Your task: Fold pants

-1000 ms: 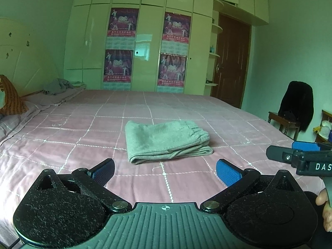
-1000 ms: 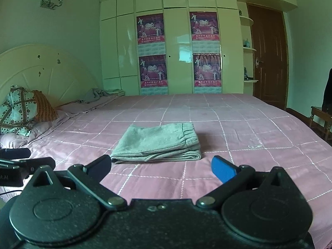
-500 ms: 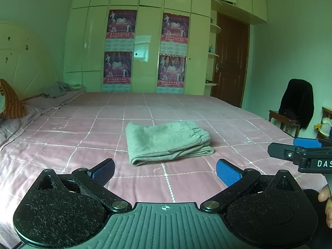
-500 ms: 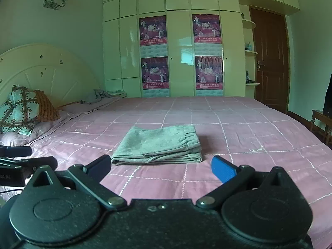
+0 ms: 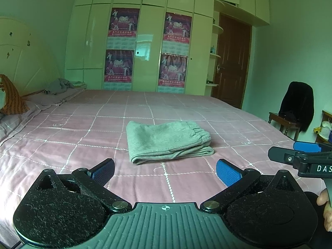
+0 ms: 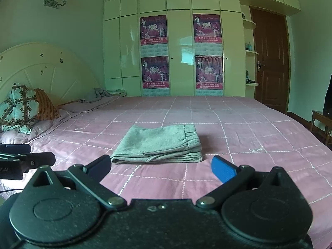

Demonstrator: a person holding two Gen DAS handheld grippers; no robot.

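Note:
Grey pants [image 5: 166, 141] [image 6: 159, 145] lie folded into a compact stack in the middle of the pink checked bed [image 5: 83, 128] [image 6: 249, 128], waistband on the right side. My left gripper [image 5: 165, 171] hovers open in front of the stack, apart from it, nothing between its blue pads. My right gripper [image 6: 160, 167] is also open and empty, just short of the stack's near edge. In the left wrist view the right gripper [image 5: 298, 153] shows at the right edge, held by a hand [image 5: 325, 207]. The left gripper [image 6: 27, 155] appears at the left edge of the right wrist view.
Patterned pillows [image 6: 22, 110] and a crumpled grey cloth [image 5: 59, 85] lie by the headboard [image 6: 45, 70] on the left. A wardrobe with posters [image 5: 149, 47] and a brown door [image 6: 269, 60] stand behind the bed. A chair with a dark garment [image 5: 296, 103] stands right.
Both grippers have drawn back and risen slightly, so the folded pants sit a little lower in both views. The pants have not moved. Both grippers stay open.

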